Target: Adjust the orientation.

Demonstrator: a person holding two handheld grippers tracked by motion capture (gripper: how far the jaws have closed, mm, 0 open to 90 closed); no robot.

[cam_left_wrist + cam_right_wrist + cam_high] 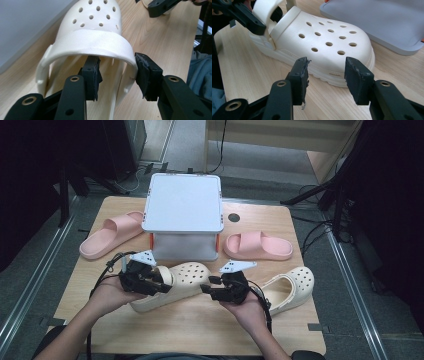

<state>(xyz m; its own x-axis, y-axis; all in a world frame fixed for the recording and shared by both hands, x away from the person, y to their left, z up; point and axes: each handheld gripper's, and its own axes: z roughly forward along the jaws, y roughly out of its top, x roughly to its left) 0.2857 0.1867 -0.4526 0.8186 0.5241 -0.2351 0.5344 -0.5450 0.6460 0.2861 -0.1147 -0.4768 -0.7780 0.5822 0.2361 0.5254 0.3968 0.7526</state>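
Note:
A cream clog (187, 280) with holes in its toe lies on its sole at the middle of the wooden table (200, 320). My left gripper (162, 282) is at its heel end. In the left gripper view the clog (97, 32) has its heel strap raised, and the left gripper (117, 72) stands open astride the clog's right side wall, one pad inside the shoe and one outside touching it. My right gripper (207, 287) is open by the clog's toe. In the right gripper view its jaws (325, 72) frame the sole edge of the clog (324, 37) with nothing between them.
A second cream clog (292, 287) lies at the right. A grey lidded box (184, 205) stands at the back centre, with one pink slide (112, 235) to its left and another (257, 246) to its right. The table's front edge is near my forearms.

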